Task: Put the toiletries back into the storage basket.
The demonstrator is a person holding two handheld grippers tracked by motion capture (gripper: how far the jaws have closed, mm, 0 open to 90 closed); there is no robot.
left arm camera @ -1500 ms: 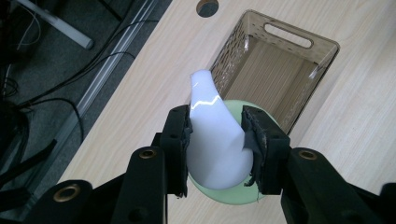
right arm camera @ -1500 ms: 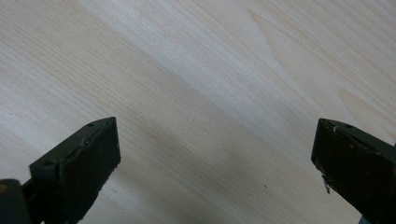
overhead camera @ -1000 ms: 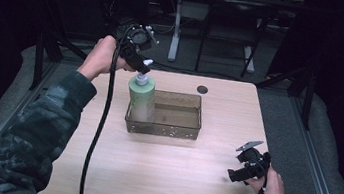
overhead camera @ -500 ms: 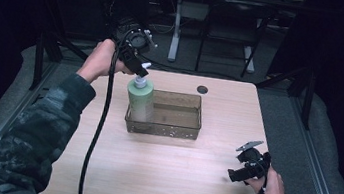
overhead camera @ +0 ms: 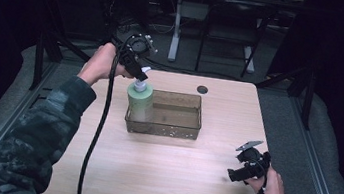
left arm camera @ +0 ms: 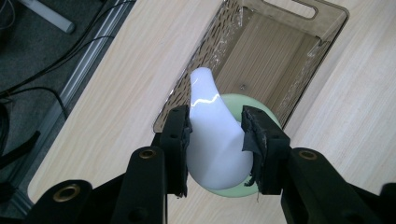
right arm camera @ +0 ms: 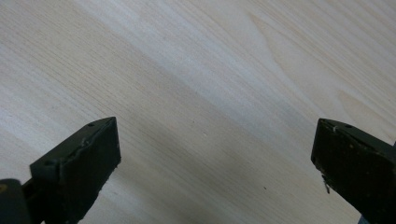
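At tray's (overhead camera: 176, 128) left end, my left hand-held gripper (left arm camera: 215, 135) clamps green bottle's (overhead camera: 139, 104) white pump head (left arm camera: 212, 135); my right hand-held gripper (right arm camera: 212, 154) gapes over near-right bench (overhead camera: 159, 176).

Dark room, grey floor (overhead camera: 300, 144), wooden table (overhead camera: 160, 171)

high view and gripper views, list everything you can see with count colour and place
pump bottle: 1, pale green with white pump head, upright at the left end of the bin
bin: 1, clear brownish plastic, middle of the table
table: 1, light wood
round hole: 1, dark, far side of the tabletop
floor mats: grey, around the table
left gripper: 1, black, jaws shut on the pump head
right gripper: 1, black, jaws open, low over the near right of the table
hands: 2, one on each gripper
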